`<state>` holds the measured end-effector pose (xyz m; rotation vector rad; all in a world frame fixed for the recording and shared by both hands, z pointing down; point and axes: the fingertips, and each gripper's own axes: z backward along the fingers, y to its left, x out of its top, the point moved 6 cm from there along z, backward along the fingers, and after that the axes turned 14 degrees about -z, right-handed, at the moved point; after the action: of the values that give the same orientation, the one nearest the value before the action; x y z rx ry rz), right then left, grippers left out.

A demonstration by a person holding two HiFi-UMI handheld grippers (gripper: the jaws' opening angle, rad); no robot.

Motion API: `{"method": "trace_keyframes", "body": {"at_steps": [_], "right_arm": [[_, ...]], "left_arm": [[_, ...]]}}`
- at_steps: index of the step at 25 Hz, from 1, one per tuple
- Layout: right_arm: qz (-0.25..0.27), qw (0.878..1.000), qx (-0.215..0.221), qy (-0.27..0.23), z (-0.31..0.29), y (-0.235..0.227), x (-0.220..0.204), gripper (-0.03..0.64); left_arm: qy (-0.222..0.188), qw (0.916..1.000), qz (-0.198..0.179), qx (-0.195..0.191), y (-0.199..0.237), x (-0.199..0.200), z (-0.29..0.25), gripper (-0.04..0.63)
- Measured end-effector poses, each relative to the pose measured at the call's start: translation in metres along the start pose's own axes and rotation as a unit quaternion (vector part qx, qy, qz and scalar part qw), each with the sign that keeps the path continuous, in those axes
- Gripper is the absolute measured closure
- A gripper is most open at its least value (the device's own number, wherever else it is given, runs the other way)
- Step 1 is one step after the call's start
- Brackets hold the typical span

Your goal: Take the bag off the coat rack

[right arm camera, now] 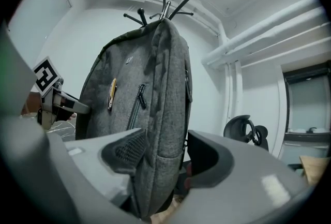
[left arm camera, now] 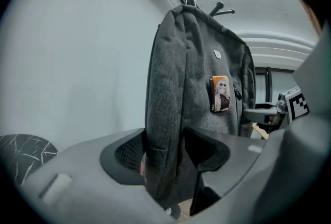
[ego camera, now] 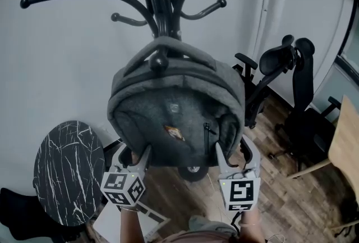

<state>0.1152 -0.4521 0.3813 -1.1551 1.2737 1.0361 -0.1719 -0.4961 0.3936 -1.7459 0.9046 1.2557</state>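
Note:
A grey backpack [ego camera: 174, 118] with a small orange badge [ego camera: 174, 133] hangs by its top handle from a hook of the black coat rack [ego camera: 160, 6]. My left gripper [ego camera: 134, 155] is at the bag's lower left corner and my right gripper [ego camera: 233, 149] at its lower right corner. In the left gripper view the bag's side edge [left arm camera: 165, 114] stands between the wide jaws of the left gripper [left arm camera: 163, 148]. In the right gripper view the bag [right arm camera: 150, 83] stands between the jaws of the right gripper [right arm camera: 163, 153], with a gap at the right pad. Both grippers are open.
A round black marble-pattern table [ego camera: 64, 172] stands low at the left by the white wall. Black office chairs [ego camera: 297, 96] are at the right on the wooden floor. A light wooden tabletop corner [ego camera: 345, 146] juts in at the right edge.

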Motion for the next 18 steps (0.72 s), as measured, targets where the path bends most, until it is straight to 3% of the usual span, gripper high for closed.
{"method": "trace_keyframes", "body": {"at_steps": [10,18], "right_arm": [[0.061,0.998,-0.018,-0.022,0.006,0.008,0.004,0.453],[0.079,0.995,-0.034,-0.044,0.021,0.017,0.008,0.489]], "left_arm": [[-0.006,0.9984,-0.021,0.052,-0.014,0.002,0.011,0.482],[-0.013,0.9977,-0.025,0.062,-0.022,0.007,0.024,0.508]]}}
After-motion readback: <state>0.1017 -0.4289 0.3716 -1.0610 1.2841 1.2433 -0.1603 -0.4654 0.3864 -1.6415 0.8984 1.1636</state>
